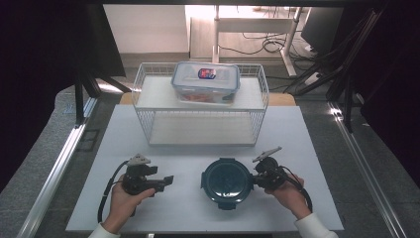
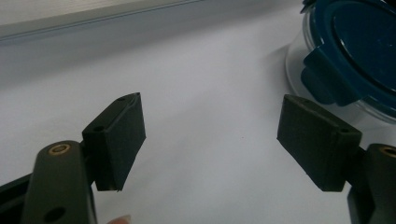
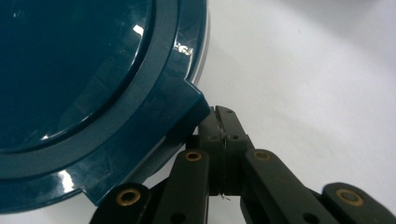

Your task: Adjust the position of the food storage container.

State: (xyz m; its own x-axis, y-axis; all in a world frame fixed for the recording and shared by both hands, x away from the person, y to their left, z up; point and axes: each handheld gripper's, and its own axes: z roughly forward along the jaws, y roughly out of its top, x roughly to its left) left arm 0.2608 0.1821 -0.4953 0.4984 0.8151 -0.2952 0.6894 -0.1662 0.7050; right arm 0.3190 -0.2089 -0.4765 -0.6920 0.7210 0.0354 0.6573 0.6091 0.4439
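A round clear container with a dark teal lid (image 1: 227,181) stands on the white board near its front edge. My right gripper (image 1: 255,177) is at the container's right side. In the right gripper view its jaws are shut (image 3: 223,116), with their tips tucked against and partly under the lid's latch tab (image 3: 182,116); nothing shows between them. My left gripper (image 1: 168,181) lies to the container's left, apart from it. In the left gripper view it stands wide open (image 2: 210,135) over bare board, with the teal lid (image 2: 355,51) and another latch tab (image 2: 322,79) ahead at the upper right.
A white wire shelf rack (image 1: 198,144) stands at the back of the board. A rectangular clear box with a label (image 1: 206,82) sits on its top shelf. The white board (image 1: 188,213) stretches between the rack and the hands. Metal rails run down both sides.
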